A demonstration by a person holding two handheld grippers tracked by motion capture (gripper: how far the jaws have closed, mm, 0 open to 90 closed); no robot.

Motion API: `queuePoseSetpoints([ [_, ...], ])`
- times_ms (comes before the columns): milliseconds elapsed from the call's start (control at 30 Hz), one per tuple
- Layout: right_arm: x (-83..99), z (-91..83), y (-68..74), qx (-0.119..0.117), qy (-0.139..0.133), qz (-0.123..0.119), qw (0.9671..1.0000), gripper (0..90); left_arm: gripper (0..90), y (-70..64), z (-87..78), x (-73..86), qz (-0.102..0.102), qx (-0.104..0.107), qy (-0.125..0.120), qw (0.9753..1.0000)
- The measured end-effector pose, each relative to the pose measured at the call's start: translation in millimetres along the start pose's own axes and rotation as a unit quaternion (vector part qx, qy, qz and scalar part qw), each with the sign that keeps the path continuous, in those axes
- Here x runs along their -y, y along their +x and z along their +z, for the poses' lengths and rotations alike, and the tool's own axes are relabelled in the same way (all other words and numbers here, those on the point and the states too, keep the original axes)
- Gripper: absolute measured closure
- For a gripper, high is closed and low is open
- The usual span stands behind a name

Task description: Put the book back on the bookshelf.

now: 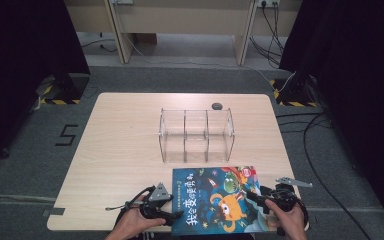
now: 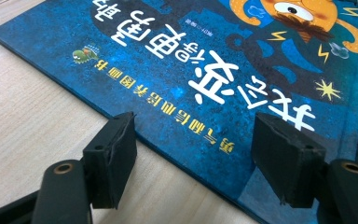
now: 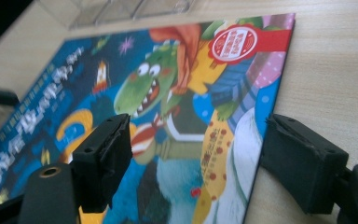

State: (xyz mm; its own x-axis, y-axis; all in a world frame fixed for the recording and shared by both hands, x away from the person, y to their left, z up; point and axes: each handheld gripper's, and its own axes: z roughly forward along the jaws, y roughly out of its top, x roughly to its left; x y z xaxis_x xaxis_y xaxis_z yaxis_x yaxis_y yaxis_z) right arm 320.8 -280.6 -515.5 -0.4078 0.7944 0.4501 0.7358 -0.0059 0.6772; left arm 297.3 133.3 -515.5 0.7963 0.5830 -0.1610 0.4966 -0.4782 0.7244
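A blue picture book (image 1: 220,200) with cartoon monsters on its cover lies flat at the table's front edge. My left gripper (image 1: 173,213) is at the book's left edge, held by a hand. In the left gripper view the book (image 2: 205,70) runs across the open left gripper (image 2: 196,161), one jaw over bare wood and the other over the cover. My right gripper (image 1: 255,197) is at the book's right side. The right gripper view has the book (image 3: 168,93) under the open right gripper (image 3: 196,163), one jaw above the cover and the other just past its right edge.
A clear acrylic organizer (image 1: 196,135) with three compartments stands mid-table just behind the book; its base is also at the top of the right gripper view (image 3: 121,7). A small dark object (image 1: 217,105) lies near the far edge. Bare wooden table (image 1: 120,145) spreads to the left.
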Motion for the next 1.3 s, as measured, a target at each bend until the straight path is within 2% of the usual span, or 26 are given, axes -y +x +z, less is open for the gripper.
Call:
queuePoseSetpoints([
  [100, -0.5, 1.4, -1.5, -0.016, -0.013, 0.038, 0.9991, 16.3, 31.6, 3.2, -1.0, 1.2, -0.008, 0.012, -0.006, 0.9999],
  [200, -1.4, 2.0, -1.9, -0.018, -0.014, 0.043, 0.9988, 16.2, 33.5, 5.1, -1.4, 1.7, -0.018, 0.017, -0.011, 0.9996],
  [300, 0.6, 1.8, -2.0, -0.019, -0.03, 0.071, 0.9969, 15.9, 32.7, 3.0, -0.6, 2.3, -0.009, 0.013, -0.012, 0.9998],
  [400, 4.3, -0.6, -6.1, -0.042, -0.048, 0.118, 0.991, 15.4, 31.5, 3.3, -0.7, 3.6, -0.01, 0.014, -0.016, 0.9997],
  [467, 7.6, -2.2, -7.8, -0.059, -0.058, 0.152, 0.985, 15.3, 31.5, 3.9, -0.9, 3.8, -0.013, 0.016, -0.018, 0.9996],
  [500, 9.0, -2.8, -8.1, -0.067, -0.058, 0.16, 0.9831, 15.4, 31.5, 3.8, -0.9, 4.0, -0.012, 0.016, -0.018, 0.9996],
  [533, 10.9, -2.2, -7.9, -0.082, -0.058, 0.174, 0.9796, 18.0, 31.5, 3.4, -0.6, 4.3, -0.012, 0.017, -0.02, 0.9996],
  [567, 14.0, 1.4, -6.6, -0.121, -0.051, 0.197, 0.9717, 19.3, 31.3, 3.0, -0.4, 4.2, -0.011, 0.017, -0.02, 0.9996],
  [600, 16.9, 6.3, -3.5, -0.147, -0.04, 0.204, 0.9671, 25.6, 31.0, 2.8, -0.3, 4.1, -0.008, 0.017, -0.019, 0.9997],
  [633, 17.4, 7.6, 1.3, -0.136, -0.021, 0.178, 0.9744, 29.0, 31.1, 3.0, -0.4, 4.0, -0.006, 0.017, -0.018, 0.9997],
  [667, 15.3, 5.9, 5.8, -0.123, -0.018, 0.151, 0.9806, 27.6, 31.1, 3.2, -0.5, 4.0, -0.006, 0.017, -0.018, 0.9997],
  [733, 10.7, 0.7, 8.6, -0.136, 0.0, 0.109, 0.9847, 31.2, 30.8, 4.2, -0.6, 4.3, -0.01, 0.021, -0.02, 0.9995],
  [767, 11.0, -2.2, 9.4, -0.117, 0.008, 0.071, 0.9905, 43.0, 30.8, 4.7, -0.5, 4.5, -0.012, 0.022, -0.022, 0.9994],
  [800, 11.8, -3.8, 10.0, -0.101, 0.012, 0.037, 0.9941, 43.0, 30.8, 4.6, -0.4, 4.8, -0.011, 0.022, -0.023, 0.9994],
  [900, 9.8, -6.6, 10.7, -0.116, 0.006, -0.005, 0.9932, 44.0, 29.6, 5.1, -0.6, 6.0, -0.014, 0.025, -0.028, 0.9992],
  [1000, 7.4, -9.0, 13.5, -0.12, -0.005, -0.034, 0.9922, 44.1, 29.5, 5.7, -0.5, 5.8, -0.016, 0.027, -0.028, 0.9991],
  [1200, 8.0, -10.4, 14.9, -0.116, -0.006, -0.046, 0.9921, 43.9, 27.4, 6.6, -0.4, 5.8, -0.008, 0.029, -0.027, 0.9992],
  [1300, 7.8, -12.8, 16.3, -0.115, -0.012, -0.06, 0.9914, 43.8, 26.1, 7.6, -0.8, 6.1, -0.013, 0.033, -0.028, 0.999],
])
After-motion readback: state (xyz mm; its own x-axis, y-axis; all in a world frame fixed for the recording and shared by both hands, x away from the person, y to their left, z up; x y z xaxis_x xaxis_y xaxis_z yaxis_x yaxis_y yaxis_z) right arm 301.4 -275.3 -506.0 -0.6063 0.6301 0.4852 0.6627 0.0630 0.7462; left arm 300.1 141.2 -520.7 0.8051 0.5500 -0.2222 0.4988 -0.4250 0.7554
